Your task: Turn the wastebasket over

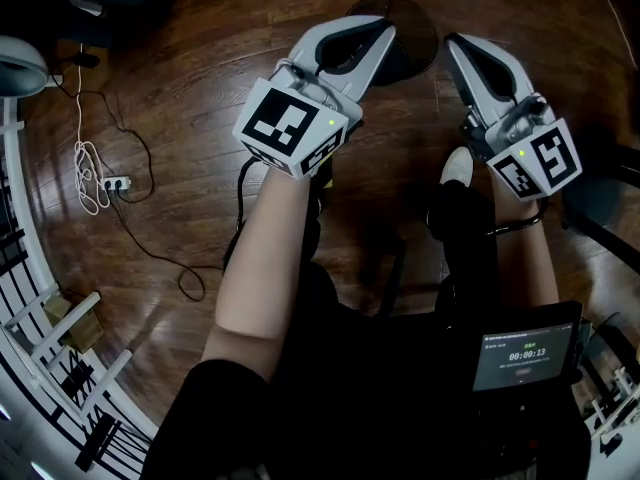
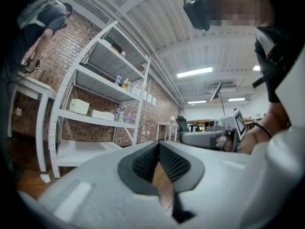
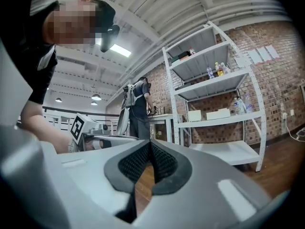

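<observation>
**Operator:** Report, left to right. What is on the left?

**Inspector:** At far left a power strip (image 1: 116,182) lies with its cable on the floor (image 1: 200,28). It is no part of the job. Your left hand-held gripper (image 1: 378,34) is held level above the floor. Its jaws are together, with nothing between the pads (image 2: 144,163). Its own view faces a shelf rack (image 2: 102,87), not the basket.

**Operator:** And the basket?

**Inspector:** The basket (image 1: 412,40) stands on the floor just past your two gripper tips, and the head view shows it between them. It appears as a dark round shape, partly covered by the left gripper. I cannot tell whether its mouth or its base faces up.

**Operator:** The right side?

**Inspector:** Your right hand-held gripper (image 1: 458,46) is also level, closed on nothing, and clear of the basket. Lower right, a timer screen (image 1: 525,356) sits at your waist.

**Operator:** So how far along am I?

**Inspector:** Neither gripper has hold of the basket, so in my judgement no turning is under way. If the face showing is the base, the job is done and you need only withdraw. If it is the mouth, everything is left to do. You would have to open a gripper, take the rim and tip the basket over. Check which end is up before you sign off.
</observation>
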`<state>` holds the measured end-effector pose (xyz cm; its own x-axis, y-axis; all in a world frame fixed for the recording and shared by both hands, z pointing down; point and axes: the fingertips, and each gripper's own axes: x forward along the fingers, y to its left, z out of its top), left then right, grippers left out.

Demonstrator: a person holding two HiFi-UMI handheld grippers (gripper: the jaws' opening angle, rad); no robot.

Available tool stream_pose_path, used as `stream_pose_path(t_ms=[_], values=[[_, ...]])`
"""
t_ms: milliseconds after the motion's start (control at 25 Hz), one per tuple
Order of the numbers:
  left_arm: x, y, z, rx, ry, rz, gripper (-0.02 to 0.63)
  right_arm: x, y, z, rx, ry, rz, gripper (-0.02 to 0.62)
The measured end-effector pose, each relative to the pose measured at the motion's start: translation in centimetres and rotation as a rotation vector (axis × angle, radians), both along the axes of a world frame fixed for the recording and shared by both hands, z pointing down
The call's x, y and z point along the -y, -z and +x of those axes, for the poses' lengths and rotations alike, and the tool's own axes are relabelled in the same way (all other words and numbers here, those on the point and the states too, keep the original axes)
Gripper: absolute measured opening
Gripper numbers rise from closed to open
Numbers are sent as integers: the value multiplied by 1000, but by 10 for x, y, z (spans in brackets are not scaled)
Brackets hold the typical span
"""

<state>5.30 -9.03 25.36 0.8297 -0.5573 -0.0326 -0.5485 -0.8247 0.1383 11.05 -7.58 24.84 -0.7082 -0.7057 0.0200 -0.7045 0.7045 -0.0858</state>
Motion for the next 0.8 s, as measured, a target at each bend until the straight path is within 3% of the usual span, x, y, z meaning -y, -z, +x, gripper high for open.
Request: stream_pose_path(t_ms=[200, 480, 640, 800], values=[[-26, 1, 12, 13, -26, 11, 2, -30, 9, 12, 40, -42, 4, 9], [-34, -8, 24, 25, -11, -5, 2, -20, 0, 8, 8, 64, 51, 9], [-35, -15, 26, 50, -10, -4, 2, -13, -11, 7, -62, 75, 73, 9], [-30, -19, 22, 61, -8, -8, 2, -5, -11, 8, -47, 63, 67, 9]])
